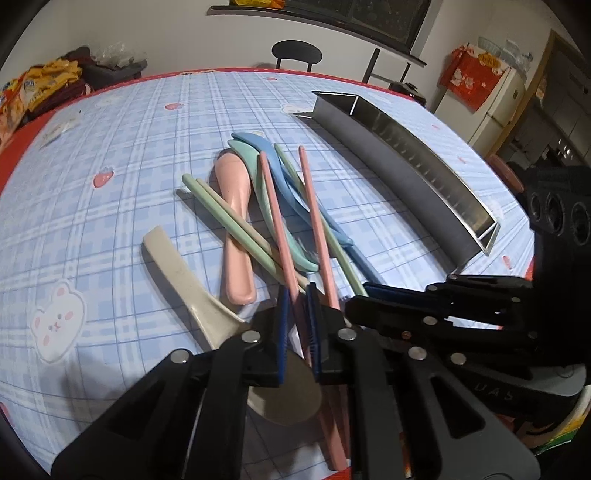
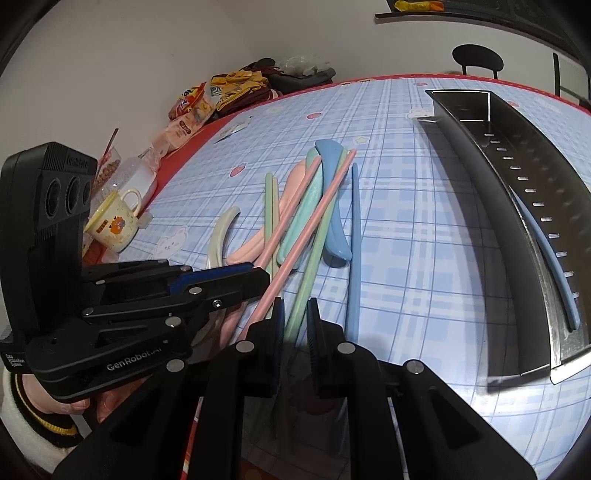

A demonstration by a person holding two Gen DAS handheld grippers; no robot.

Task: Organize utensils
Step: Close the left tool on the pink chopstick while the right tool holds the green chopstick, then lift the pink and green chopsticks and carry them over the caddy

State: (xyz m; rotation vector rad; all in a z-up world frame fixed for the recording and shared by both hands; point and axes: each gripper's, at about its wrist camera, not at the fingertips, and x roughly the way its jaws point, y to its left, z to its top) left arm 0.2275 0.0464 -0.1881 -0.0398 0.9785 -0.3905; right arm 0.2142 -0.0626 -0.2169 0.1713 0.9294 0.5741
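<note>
The table (image 1: 110, 122) wore a blue checked cloth with bunnies and strawberries and a red edge. Behind it stood a black chair (image 1: 296, 55) against a white wall (image 1: 155, 33). A dark window (image 1: 369, 14) sat up high. A white fridge (image 1: 496, 107) stood nearby.

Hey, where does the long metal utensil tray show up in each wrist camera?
Left wrist: metal tray runs diagonally across the upper right, beyond the utensil pile.
Right wrist: metal tray curves down the right side, a blue chopstick inside.
Shared landmark: black chair back behind the table.
</note>
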